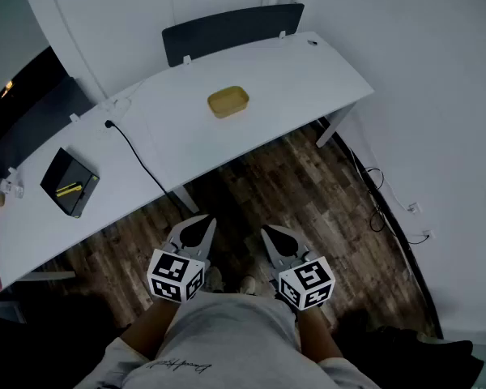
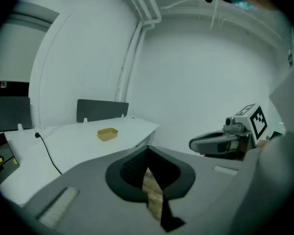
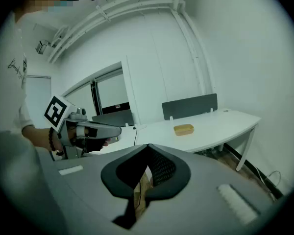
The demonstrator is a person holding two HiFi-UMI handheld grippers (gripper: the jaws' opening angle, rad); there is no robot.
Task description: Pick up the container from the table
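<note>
A shallow yellow container (image 1: pixel 228 101) sits on the white table (image 1: pixel 308 75), toward its middle; it also shows small and far off as the container (image 2: pixel 108 133) and the container (image 3: pixel 183 129). My left gripper (image 1: pixel 197 231) and right gripper (image 1: pixel 277 238) are held side by side low over the wood floor, well short of the table and far from the container. Both have their jaws closed together with nothing between them. In the left gripper view the right gripper (image 2: pixel 220 142) shows at the right; in the right gripper view the left gripper (image 3: pixel 95 131) shows at the left.
A black box with a yellow item (image 1: pixel 70 182) lies at the table's left, with a black cable (image 1: pixel 138 156) running across the top. A dark chair back (image 1: pixel 231 29) stands behind the table. Cables (image 1: pixel 381 205) trail on the floor by the right wall.
</note>
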